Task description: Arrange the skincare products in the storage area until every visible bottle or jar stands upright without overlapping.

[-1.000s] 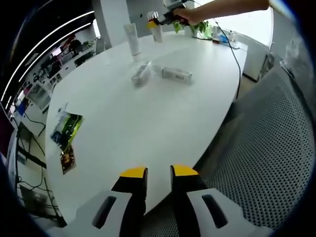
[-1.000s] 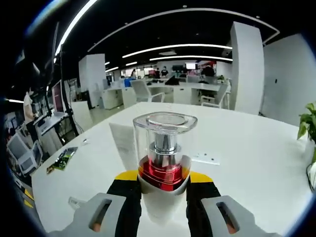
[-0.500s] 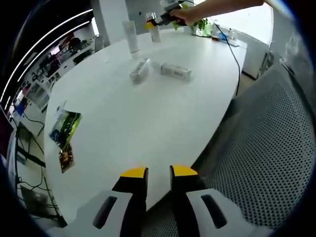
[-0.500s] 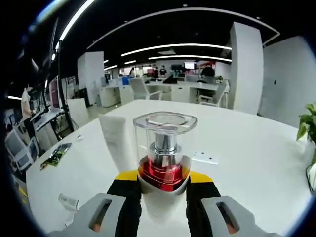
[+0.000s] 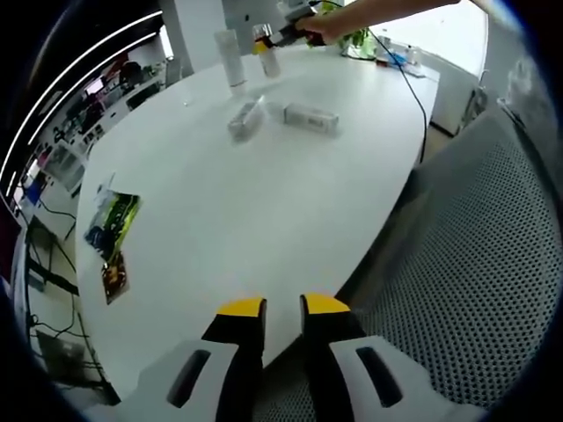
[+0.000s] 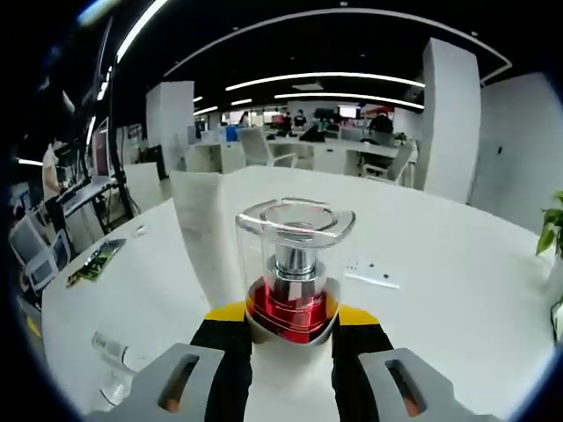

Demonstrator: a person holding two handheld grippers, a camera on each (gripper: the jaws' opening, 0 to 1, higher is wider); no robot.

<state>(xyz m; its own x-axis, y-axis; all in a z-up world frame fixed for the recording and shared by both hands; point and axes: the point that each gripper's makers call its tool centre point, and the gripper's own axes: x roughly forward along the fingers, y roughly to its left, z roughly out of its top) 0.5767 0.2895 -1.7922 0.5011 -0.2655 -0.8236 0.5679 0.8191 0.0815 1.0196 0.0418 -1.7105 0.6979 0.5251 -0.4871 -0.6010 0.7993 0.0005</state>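
Note:
My right gripper [image 6: 292,327] is shut on a pump bottle [image 6: 295,272] with a clear cap and a red collar, held upright just above the white table [image 6: 457,299]. A white tube [image 6: 198,229] stands close behind it to the left. A clear bottle [image 6: 114,352] lies on its side at the lower left. In the left gripper view, far across the table, the right gripper [image 5: 283,35] holds the pump bottle [image 5: 267,60] beside the white tube [image 5: 230,57]; the clear bottle [image 5: 246,119] and a pale boxy product [image 5: 310,117] lie flat nearby. My left gripper [image 5: 283,308] hovers at the near table edge, jaws a narrow gap apart, holding nothing.
Two printed packets [image 5: 110,224] lie near the table's left edge. A grey mesh chair [image 5: 475,264] stands close on the right. A cable [image 5: 413,79] and a plant [image 5: 356,40] sit at the far end. A small white card [image 6: 374,277] lies right of the held bottle.
The right gripper has carried the pump bottle closer to the white tube, which now stands larger and further left in its view. The left gripper's jaws have not changed.

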